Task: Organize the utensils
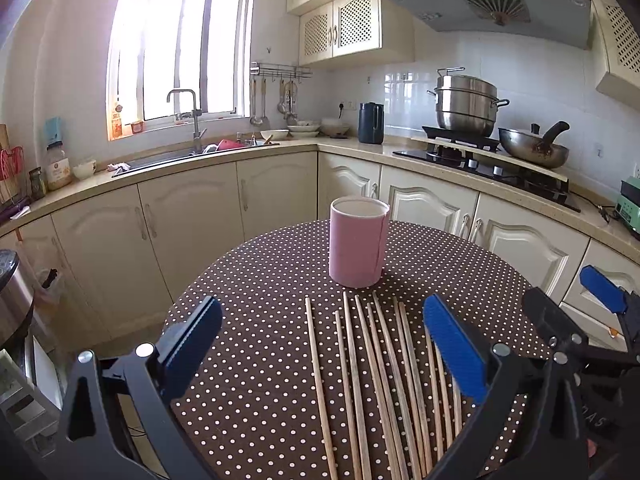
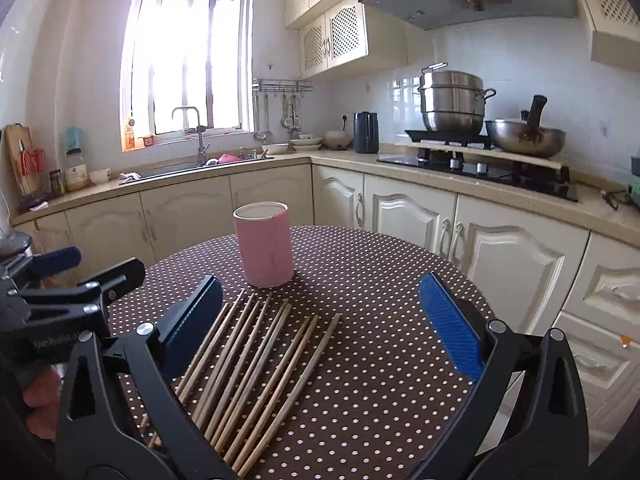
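chopsticks (image 1: 376, 380) between open left tongs (image 1: 320, 344)

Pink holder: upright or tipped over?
Upright. The pink holder stands on its base on the table, open rim up, chopsticks flat before it.

A stacked steel steamer pot (image 1: 466, 106) sits on the gas hob (image 1: 486, 162), with a wok (image 1: 534, 148) just beside it. A dark kettle (image 1: 371, 123) stands in the counter corner. A faucet (image 1: 194, 120) rises over the sink (image 1: 168, 159) below the window (image 1: 180, 40).
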Demonstrator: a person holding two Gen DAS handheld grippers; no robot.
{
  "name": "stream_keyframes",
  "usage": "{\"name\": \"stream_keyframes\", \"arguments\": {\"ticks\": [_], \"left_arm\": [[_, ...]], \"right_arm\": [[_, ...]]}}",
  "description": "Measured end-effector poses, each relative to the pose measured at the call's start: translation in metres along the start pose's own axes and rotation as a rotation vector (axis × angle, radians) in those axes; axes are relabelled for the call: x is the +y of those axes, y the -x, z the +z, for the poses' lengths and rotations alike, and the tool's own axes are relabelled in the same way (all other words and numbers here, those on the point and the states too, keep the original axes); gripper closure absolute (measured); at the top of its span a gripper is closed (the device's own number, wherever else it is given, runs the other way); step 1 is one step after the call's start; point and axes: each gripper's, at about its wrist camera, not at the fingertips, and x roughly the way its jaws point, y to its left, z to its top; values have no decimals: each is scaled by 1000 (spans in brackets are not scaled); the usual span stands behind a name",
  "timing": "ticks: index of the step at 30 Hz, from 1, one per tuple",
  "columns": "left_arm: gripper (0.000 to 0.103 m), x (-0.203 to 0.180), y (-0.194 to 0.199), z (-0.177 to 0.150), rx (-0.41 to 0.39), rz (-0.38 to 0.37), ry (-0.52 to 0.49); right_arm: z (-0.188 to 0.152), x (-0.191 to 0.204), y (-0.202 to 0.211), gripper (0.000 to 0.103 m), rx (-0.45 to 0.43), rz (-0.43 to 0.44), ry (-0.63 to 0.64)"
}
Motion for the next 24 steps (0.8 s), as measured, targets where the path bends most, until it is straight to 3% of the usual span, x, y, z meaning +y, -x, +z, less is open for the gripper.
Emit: {"name": "stream_keyframes", "arguments": {"ticks": [24], "left_arm": [[4,-6,-10,-2,24,13,-9]], "right_arm": [[-4,-9,-11,6,46,12,-10]]}}
